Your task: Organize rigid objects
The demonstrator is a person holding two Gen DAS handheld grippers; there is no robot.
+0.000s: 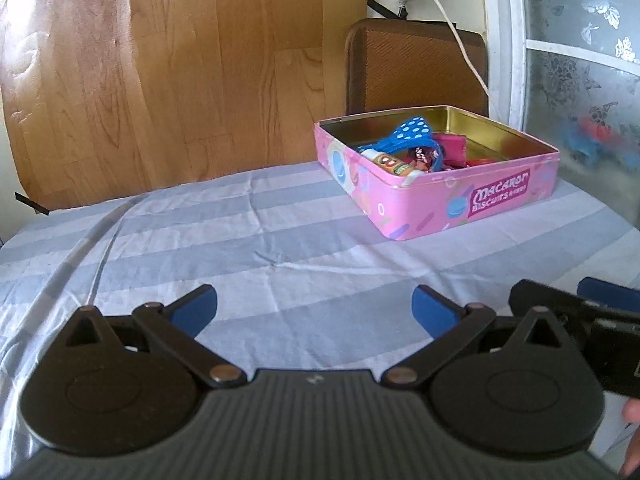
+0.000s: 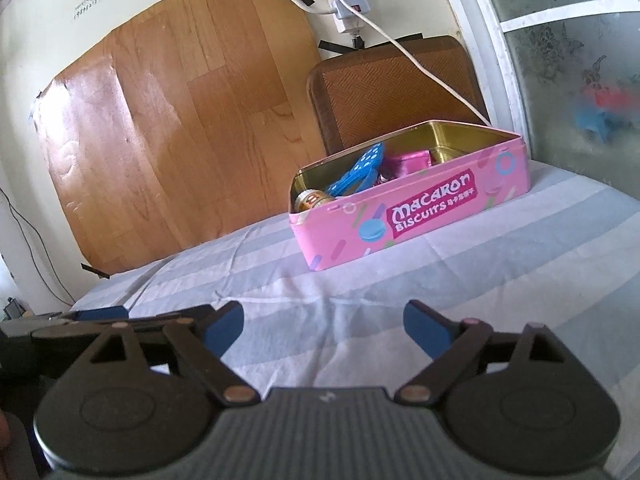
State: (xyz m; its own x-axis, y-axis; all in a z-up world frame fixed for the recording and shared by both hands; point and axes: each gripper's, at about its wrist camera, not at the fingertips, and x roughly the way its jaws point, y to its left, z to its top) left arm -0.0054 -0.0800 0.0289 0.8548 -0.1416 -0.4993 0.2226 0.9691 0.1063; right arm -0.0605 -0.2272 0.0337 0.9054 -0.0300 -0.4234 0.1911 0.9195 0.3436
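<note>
My left gripper point(image 1: 315, 308) sits nearest the lens, blue-padded fingers spread wide w/ nothing between them, low over the pale blue-and-white striped cloth point(image 1: 240, 248). Right gripper point(image 2: 324, 324) is the same: jaws apart, empty, hovering just above the cloth. The two grippers are side by side; each one's edge shows in the other's view.

Further out, toward the far right of the cloth, stands the pink rectangular "Macaron Biscuits" metal tin point(image 1: 472, 200), lid off, gold inside. It already holds the rigid bits: a blue plastic clip w/ white polka dots point(image 1: 408, 132), a small printed cylinder point(image 1: 394, 164), a pink flat packet point(image 1: 450, 146), plus red-ish pieces I can't ID. No loose items on the cloth in either view, so I judge sorting is done or nearly so, and both grippers sit back, open, prob. at rest.

Behind the tin: a brown woven chair back point(image 1: 416, 68), a wood-grain sheet on the wall point(image 1: 180, 80), and a white power strip w/ cable point(image 2: 348, 8).
</note>
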